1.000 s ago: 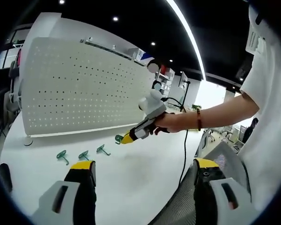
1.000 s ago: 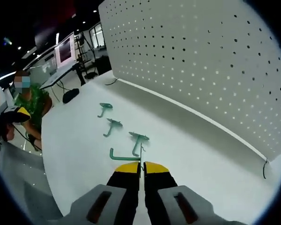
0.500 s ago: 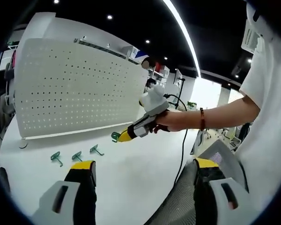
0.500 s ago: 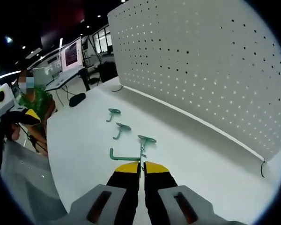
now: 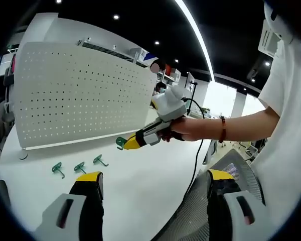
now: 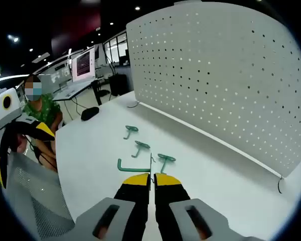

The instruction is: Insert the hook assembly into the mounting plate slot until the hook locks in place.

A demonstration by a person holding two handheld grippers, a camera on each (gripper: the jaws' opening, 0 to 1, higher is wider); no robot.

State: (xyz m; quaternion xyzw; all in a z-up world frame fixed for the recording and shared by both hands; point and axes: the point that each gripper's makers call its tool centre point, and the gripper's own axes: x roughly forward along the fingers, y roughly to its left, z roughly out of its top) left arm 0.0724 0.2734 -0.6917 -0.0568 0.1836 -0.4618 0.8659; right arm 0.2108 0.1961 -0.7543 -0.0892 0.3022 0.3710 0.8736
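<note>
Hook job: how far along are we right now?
Done: the right gripper is shut on one green hook and holds it above the table. In hand: carrying it toward the white pegboard. Left: seating it in a hole until it locks. Three spare hooks lie on the table; the left gripper is open.

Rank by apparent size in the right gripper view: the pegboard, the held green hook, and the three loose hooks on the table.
1. Pegboard, by far.
2. Held green hook, though it sits nearest the camera at the right tongs, so that is unsure.
3. Loose hooks on the table, which look alike.
</note>
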